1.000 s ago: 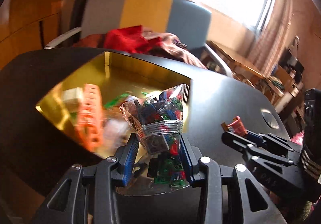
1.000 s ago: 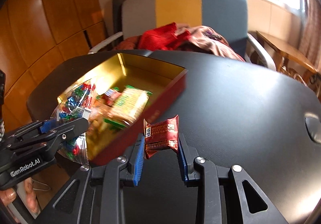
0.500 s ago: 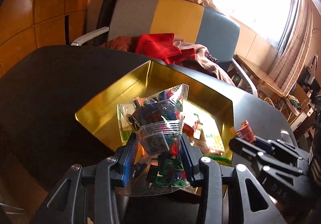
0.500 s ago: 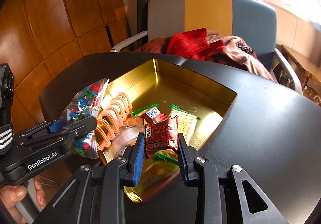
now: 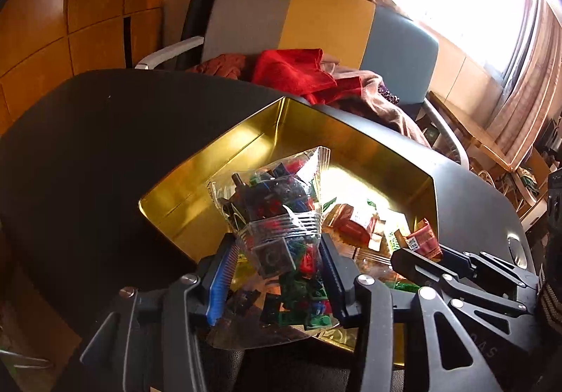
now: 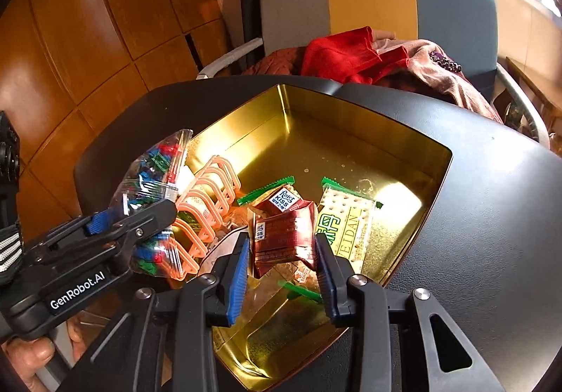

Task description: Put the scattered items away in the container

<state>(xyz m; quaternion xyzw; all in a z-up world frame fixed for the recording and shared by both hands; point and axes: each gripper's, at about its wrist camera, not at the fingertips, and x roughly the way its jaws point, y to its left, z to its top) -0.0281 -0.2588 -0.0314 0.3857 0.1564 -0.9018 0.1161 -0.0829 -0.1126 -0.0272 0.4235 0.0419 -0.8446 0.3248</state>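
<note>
A gold tin box (image 5: 351, 146) (image 6: 351, 121) lies open on the black table. My left gripper (image 5: 277, 272) is shut on a clear bag of coloured toy bricks (image 5: 281, 216) and holds it over the box's near edge; the bag also shows in the right wrist view (image 6: 151, 181). My right gripper (image 6: 282, 269) is shut on a red snack packet (image 6: 284, 237), held over the box's near part. The right gripper and its packet (image 5: 421, 241) show at the right of the left wrist view.
Inside the box lie an orange plastic rack (image 6: 207, 202), a yellow cracker packet (image 6: 344, 227) and a small red-and-white chocolate packet (image 6: 281, 198). A chair (image 6: 379, 5) with red and brown clothes (image 6: 351, 54) stands behind the black table (image 6: 491, 216).
Both grippers have moved with their loads from beside the box to over it. The box's contents have come into clearer view.
</note>
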